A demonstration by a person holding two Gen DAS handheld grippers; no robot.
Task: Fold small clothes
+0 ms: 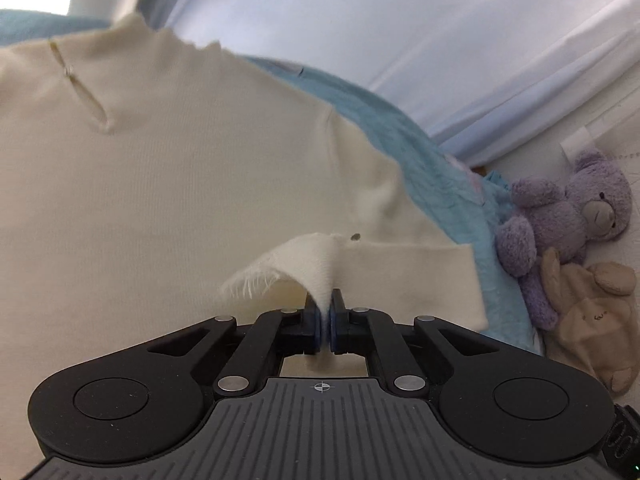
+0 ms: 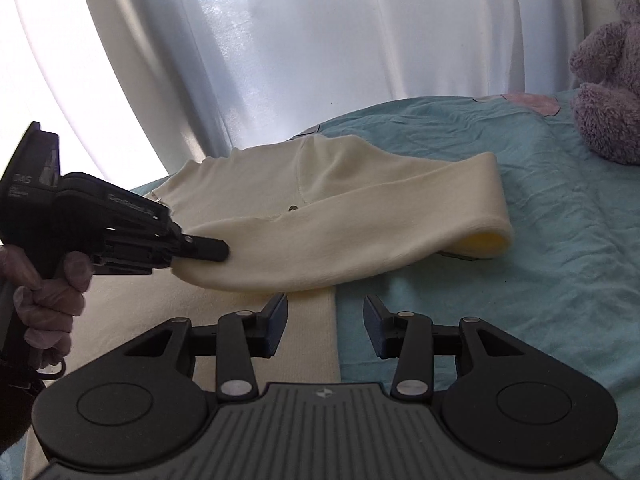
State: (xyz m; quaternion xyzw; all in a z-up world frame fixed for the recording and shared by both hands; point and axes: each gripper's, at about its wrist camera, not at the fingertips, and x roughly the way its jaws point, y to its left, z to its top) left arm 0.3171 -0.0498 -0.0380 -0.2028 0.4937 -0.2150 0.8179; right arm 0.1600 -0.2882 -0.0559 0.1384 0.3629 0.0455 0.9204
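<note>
The left gripper (image 1: 325, 316) is clamped on the frayed cuff of the cream ribbed knit top (image 1: 168, 184) spread ahead on the rumpled teal bedsheet (image 2: 520, 260), while the right gripper (image 2: 325, 330) hovers with jaws apart over the garment's edge.

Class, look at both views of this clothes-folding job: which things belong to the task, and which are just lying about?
Part of the job:
- cream top, sleeve folded across it
- left tool, shut on the top's fabric
- right tool, open above the top's edge

Just lying about:
- purple teddy bear
- beige soft toy
- white curtains
</note>
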